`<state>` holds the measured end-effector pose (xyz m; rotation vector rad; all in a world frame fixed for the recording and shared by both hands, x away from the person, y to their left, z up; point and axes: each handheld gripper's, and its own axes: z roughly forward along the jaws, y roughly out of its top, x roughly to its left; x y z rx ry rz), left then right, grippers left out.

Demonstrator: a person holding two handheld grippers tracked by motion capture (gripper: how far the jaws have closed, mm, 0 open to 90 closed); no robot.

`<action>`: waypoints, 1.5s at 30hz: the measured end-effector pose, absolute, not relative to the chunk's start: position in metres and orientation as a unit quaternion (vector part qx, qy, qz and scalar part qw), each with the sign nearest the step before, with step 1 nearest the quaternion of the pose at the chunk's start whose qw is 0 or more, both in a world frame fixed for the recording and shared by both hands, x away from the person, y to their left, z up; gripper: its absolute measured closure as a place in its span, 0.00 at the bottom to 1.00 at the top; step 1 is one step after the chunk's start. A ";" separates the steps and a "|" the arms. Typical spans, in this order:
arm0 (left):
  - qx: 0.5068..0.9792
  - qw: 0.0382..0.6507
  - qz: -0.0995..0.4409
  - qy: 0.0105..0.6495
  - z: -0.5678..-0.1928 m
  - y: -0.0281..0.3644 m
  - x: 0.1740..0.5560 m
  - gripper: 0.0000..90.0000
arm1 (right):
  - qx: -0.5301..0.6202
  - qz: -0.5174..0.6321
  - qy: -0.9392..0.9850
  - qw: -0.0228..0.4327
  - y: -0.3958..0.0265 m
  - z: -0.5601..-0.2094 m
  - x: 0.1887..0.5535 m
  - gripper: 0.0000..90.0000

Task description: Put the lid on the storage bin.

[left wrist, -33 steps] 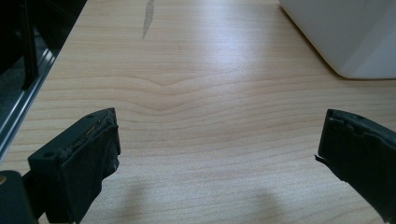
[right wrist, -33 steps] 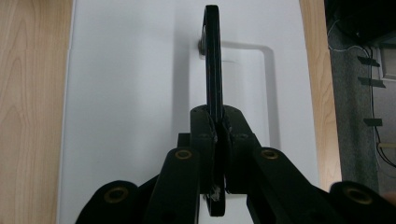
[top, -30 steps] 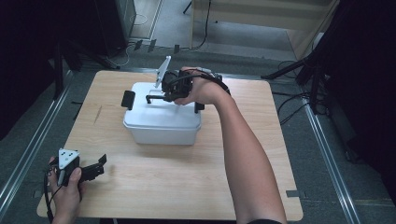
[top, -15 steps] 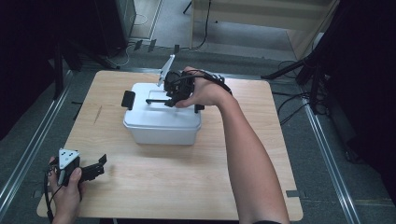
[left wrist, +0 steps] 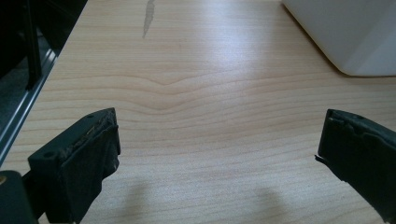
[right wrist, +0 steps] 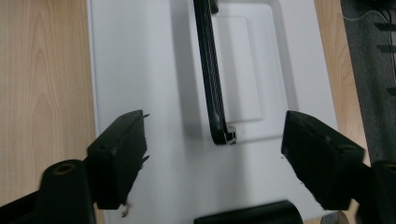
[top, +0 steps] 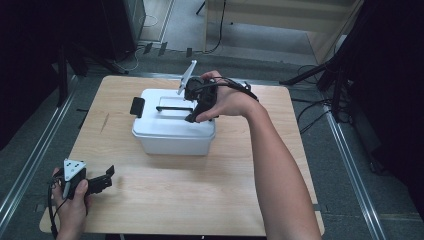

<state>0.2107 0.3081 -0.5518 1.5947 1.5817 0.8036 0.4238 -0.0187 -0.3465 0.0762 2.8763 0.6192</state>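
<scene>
One white lidded box is placed on the wooden table, toward the far half and left of centre. No brand, label or writing can be read on it. One black carrying handle is raised above a recessed panel in the lid; in the right gripper view the handle is seen running away from the camera along the lid. Two black latches are counted: one on the box's left end, and one at the near edge in the right gripper view.

The right gripper is held over the right part of the lid, with the forearm extended from the lower edge of the high view and the wrist bent so that the jaws point down at the lid. Its jaws have just been opening and are spread wide; the handle's end lies between them, untouched by either pad.

The left gripper is held low at the near left corner of the table, well apart from the box, pointing right. In the left gripper view its jaws stand wide apart over bare wood, with nothing between them, and a corner of the box is visible at upper right.
</scene>
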 end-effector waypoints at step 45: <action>0.622 0.362 0.323 0.615 -0.552 0.306 0.209 0.00 | 0.119 0.212 0.962 0.127 -0.161 -0.354 0.386 0.08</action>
